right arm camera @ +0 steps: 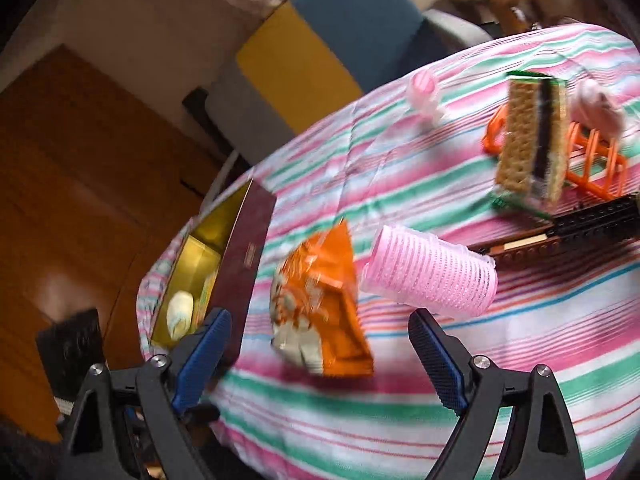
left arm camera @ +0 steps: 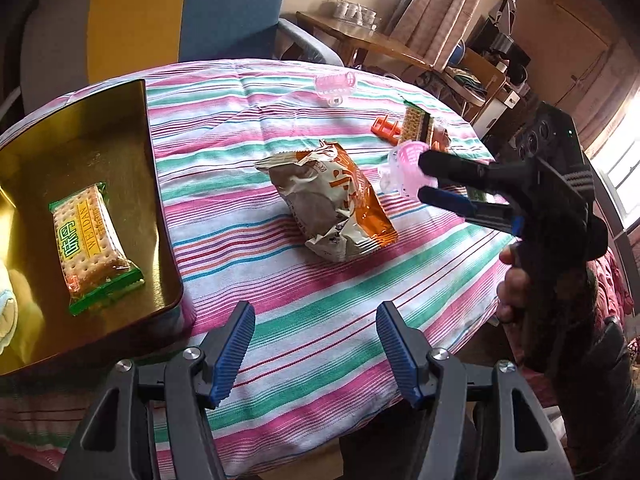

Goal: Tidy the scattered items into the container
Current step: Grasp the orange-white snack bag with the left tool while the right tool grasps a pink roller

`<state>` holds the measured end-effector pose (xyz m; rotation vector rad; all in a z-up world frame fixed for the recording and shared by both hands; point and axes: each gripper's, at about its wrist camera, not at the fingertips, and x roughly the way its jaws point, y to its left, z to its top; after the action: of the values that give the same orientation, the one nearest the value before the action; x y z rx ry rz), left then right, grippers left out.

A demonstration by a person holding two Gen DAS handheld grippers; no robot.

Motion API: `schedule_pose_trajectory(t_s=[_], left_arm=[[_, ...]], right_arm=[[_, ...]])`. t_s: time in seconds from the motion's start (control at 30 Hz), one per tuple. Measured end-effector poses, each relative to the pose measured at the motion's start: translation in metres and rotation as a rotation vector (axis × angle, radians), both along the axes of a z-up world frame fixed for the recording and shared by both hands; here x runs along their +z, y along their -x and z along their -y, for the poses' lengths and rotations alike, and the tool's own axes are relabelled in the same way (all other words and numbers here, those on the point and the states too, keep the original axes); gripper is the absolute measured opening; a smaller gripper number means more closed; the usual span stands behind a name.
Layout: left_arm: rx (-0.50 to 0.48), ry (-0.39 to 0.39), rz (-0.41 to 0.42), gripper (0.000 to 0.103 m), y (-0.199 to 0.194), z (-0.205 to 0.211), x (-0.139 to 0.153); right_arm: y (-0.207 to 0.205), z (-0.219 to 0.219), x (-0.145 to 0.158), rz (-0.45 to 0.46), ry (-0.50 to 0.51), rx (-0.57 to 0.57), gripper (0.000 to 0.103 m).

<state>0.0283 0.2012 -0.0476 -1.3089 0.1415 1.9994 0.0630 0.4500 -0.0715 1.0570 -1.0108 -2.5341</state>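
Currently, roller: pink hair roller (right arm camera: pixel 432 270) lies on the tabletop (left arm camera: pixel 320 292), ahead of the wide-open right hand-held gripper (right arm camera: pixel 320 356).
Left hand-held gripper (left arm camera: pixel 316 344): open, empty.
Tin (left arm camera: pixel 148 184): holds a cracker pack (left arm camera: pixel 94 248).
Risk: the round roller may roll away or squirt out when pinched.

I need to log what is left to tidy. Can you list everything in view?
tin: one, gold inside, table's left edge
cracker pack: one, green and yellow, in the tin
snack bag: one, orange and grey, table centre
hair rollers: three, pink, one before the right gripper, two farther back
sandwich crackers: one pack, tan and dark, on the rack
rack: one, orange, far right
comb: one, black, near the rack
tablecloth: one, striped
left gripper: open, empty
right gripper: open, empty
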Motion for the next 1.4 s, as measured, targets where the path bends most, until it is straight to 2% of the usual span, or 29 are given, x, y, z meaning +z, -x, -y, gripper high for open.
schedule_pose_trajectory(t_s=[0.1, 0.3, 0.57, 0.83, 1.0, 1.13, 1.23, 1.3, 1.4], left_arm=[[0.002, -0.016, 0.008, 0.064, 0.008, -0.009, 0.003], [0.023, -0.041, 0.027, 0.064, 0.030, -0.031, 0.008], [0.094, 0.037, 0.066, 0.064, 0.057, -0.061, -0.006], [0.132, 0.045, 0.069, 0.065, 0.064, -0.078, -0.018], [0.120, 0.064, 0.078, 0.066, 0.072, -0.094, -0.028], [0.086, 0.048, 0.102, 0.071, 0.077, -0.101, -0.037], [0.057, 0.042, 0.078, 0.071, 0.077, -0.099, -0.037], [0.036, 0.045, 0.064, 0.071, 0.076, -0.096, -0.036], [0.029, 0.032, 0.086, 0.071, 0.079, -0.089, -0.037]], right_arm=[[-0.005, -0.012, 0.000, -0.008, 0.018, -0.068, 0.094], [-0.030, -0.007, -0.019, 0.033, 0.060, -0.073, 0.094], [-0.062, -0.008, -0.030, 0.047, 0.061, -0.115, 0.094], [-0.061, -0.004, -0.032, 0.027, 0.028, -0.111, 0.096], [-0.062, -0.001, -0.032, 0.016, 0.016, -0.109, 0.098], [-0.060, 0.003, -0.030, 0.024, -0.011, -0.101, 0.099], [-0.059, 0.002, -0.027, 0.036, -0.037, -0.103, 0.099], [-0.057, 0.000, -0.020, 0.036, -0.102, -0.121, 0.099], [-0.048, -0.009, -0.004, 0.017, -0.209, -0.140, 0.099]])
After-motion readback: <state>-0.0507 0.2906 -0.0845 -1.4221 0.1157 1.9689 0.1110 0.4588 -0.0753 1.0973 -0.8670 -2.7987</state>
